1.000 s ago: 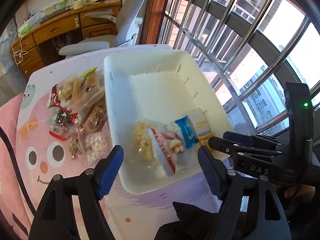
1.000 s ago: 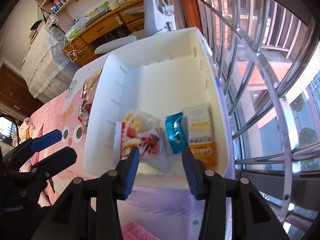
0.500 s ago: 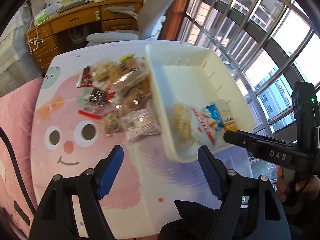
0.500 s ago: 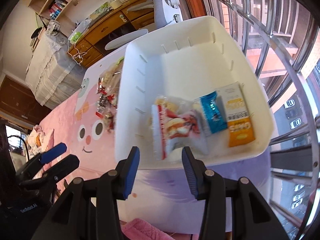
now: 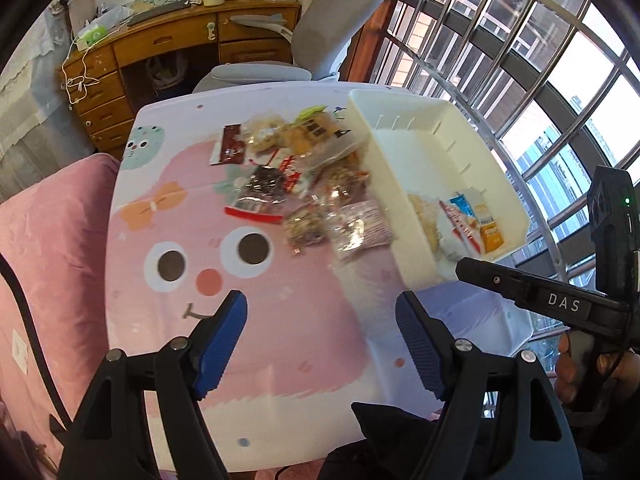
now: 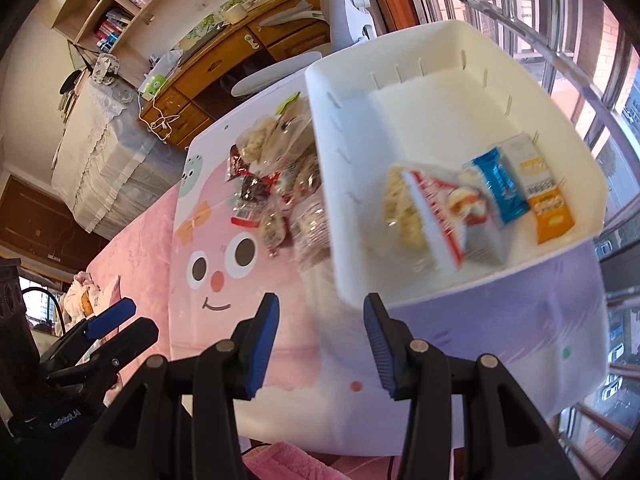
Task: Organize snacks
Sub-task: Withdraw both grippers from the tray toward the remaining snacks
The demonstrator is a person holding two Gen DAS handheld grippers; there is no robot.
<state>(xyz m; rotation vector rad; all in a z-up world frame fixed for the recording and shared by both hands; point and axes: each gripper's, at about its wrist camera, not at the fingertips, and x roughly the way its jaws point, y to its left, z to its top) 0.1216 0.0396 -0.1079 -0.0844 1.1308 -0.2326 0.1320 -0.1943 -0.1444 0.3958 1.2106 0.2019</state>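
Two hand-held grippers hover above a table (image 5: 304,344) printed with a pink cartoon face, both empty: the left gripper (image 5: 320,344) has its blue ribbed pads set wide, the right gripper (image 6: 320,344) narrower but parted, nothing between either pair. A heap of loose snacks (image 5: 304,188), mostly crinkly clear and foil wrappers, lies on the table beyond the left gripper's fingers, far of the face's eyes and hard against the left wall of a white plastic bin (image 5: 424,128). The heap runs near to far along that wall, and the left hand looks the nearer to it. The rigid, slotted bin sits at the right side by the window, its long axis also running away from the cameras. At its near end lie a puffed-rice pack (image 6: 404,208), a red-and-white bag (image 6: 452,216), a blue bar (image 6: 500,184) and an orange-and-white packet (image 6: 544,196), side by side; the far end is bare.
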